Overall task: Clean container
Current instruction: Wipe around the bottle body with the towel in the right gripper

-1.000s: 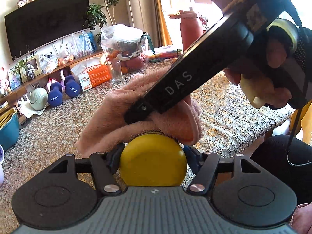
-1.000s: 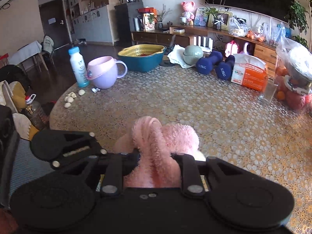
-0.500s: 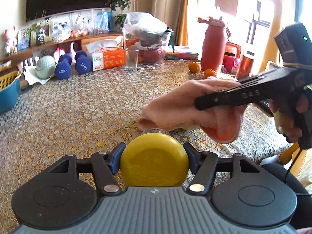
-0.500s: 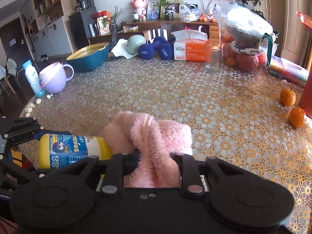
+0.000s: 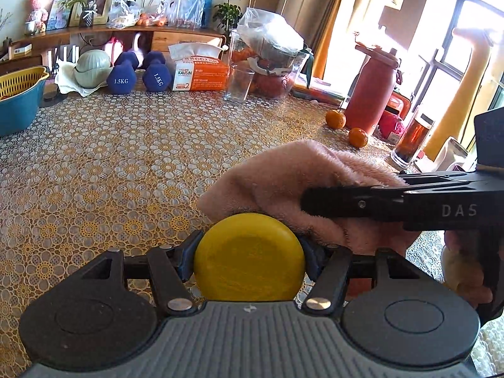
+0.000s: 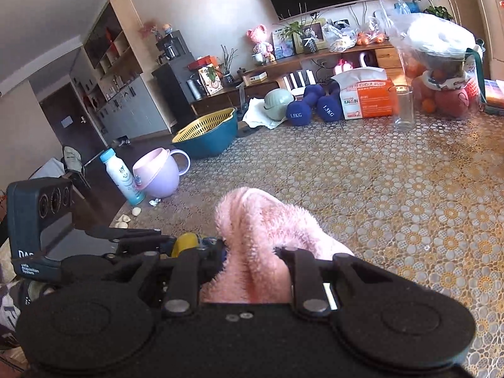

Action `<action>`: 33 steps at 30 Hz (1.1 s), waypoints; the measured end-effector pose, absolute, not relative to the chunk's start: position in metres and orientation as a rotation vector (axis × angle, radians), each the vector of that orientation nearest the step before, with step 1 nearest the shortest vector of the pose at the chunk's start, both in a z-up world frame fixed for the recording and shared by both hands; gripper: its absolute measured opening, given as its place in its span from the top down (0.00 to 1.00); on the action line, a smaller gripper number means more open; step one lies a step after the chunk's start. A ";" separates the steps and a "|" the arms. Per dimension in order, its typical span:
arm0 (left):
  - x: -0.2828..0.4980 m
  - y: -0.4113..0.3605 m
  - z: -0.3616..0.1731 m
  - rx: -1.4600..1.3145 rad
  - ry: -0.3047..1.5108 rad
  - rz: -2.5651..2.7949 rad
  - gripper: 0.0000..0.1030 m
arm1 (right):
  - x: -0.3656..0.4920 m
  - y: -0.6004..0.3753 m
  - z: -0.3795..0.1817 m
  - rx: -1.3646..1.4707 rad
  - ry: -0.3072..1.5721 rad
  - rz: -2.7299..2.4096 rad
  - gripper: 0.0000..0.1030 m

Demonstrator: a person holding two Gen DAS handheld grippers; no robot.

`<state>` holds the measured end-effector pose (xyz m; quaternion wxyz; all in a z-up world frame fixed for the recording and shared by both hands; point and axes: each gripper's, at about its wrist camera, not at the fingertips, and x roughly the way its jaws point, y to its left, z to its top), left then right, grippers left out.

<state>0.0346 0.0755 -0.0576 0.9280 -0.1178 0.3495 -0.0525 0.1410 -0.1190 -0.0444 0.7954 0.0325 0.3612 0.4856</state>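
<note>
My left gripper [image 5: 249, 256] is shut on a yellow container [image 5: 249, 258], seen end-on by its round yellow cap, held above the table. A fluffy pink cloth [image 5: 293, 182] lies against the container's far side. My right gripper [image 6: 252, 271] is shut on that pink cloth [image 6: 264, 230]. In the left wrist view the right gripper comes in from the right as a black bar marked DAS, with a hand behind it. In the right wrist view a sliver of the yellow container [image 6: 186, 243] shows left of the cloth, inside the left gripper.
The lace-patterned table [image 5: 110, 163] carries a blue basin with a yellow strainer [image 6: 208, 132], two blue dumbbells [image 5: 138, 74], a tissue box [image 5: 198, 72], a glass [image 5: 237, 83], a bagged fruit bowl [image 5: 271, 60], a red bottle [image 5: 373, 88], two oranges [image 5: 346, 127], a purple cup [image 6: 159, 173] and a milk bottle [image 6: 121, 176].
The right gripper with the cloth has swung from diagonally over the container to level at its right side. Both views have turned, the left wrist toward the window side.
</note>
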 end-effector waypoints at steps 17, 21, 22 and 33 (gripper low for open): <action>0.021 0.091 -0.067 -0.277 0.697 -0.158 0.38 | 0.151 -0.095 -0.069 -0.151 0.766 0.846 0.79; 0.015 0.100 -0.071 -0.305 0.697 -0.146 0.38 | 0.136 -0.108 -0.060 -0.167 0.733 0.815 0.79; 0.013 0.102 -0.073 -0.315 0.699 -0.145 0.38 | 0.133 -0.111 -0.057 -0.155 0.735 0.819 0.79; -0.005 0.089 -0.086 -0.232 0.690 -0.139 0.39 | 0.102 -0.074 -0.038 -0.119 0.768 1.036 0.79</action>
